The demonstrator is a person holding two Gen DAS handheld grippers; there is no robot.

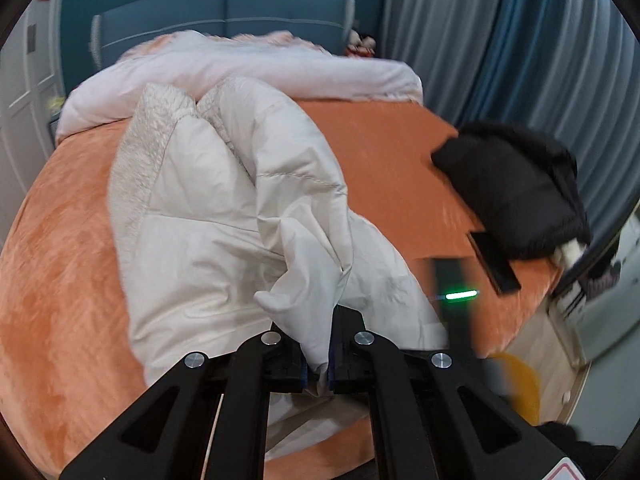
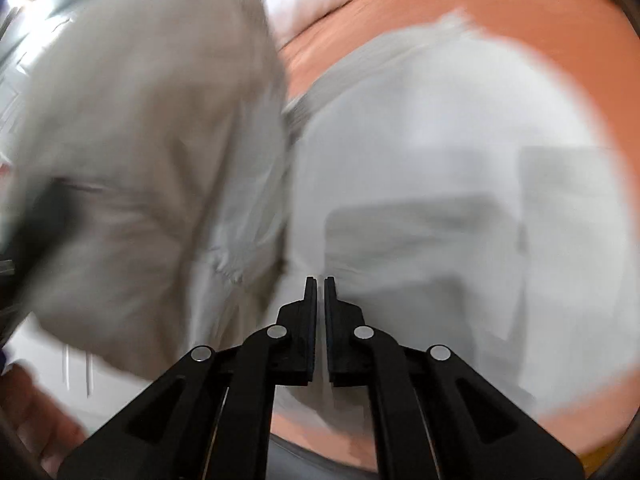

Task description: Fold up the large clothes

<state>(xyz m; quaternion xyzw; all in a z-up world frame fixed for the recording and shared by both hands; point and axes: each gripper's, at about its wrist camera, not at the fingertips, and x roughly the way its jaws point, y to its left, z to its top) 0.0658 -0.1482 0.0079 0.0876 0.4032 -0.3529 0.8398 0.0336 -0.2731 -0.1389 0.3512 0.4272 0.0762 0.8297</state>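
A large cream puffer jacket (image 1: 208, 216) lies on the orange bed (image 1: 60, 280). Its fleece-lined collar points toward the headboard. My left gripper (image 1: 318, 344) is shut on a bunched fold of the jacket and lifts it off the rest. In the right wrist view the picture is blurred. The jacket (image 2: 420, 168) fills most of it, with a raised part at the left (image 2: 132, 140). My right gripper (image 2: 320, 284) is shut with nothing between its fingers, just above the jacket's body.
A black garment (image 1: 516, 192) lies at the bed's right edge over a dark flat object (image 1: 494, 264). A pink duvet (image 1: 248, 68) is piled near the blue headboard (image 1: 224, 16). Blue-grey curtains (image 1: 520, 40) hang at the right. A blurred dark thing with a green light (image 1: 460, 294) shows beside the jacket.
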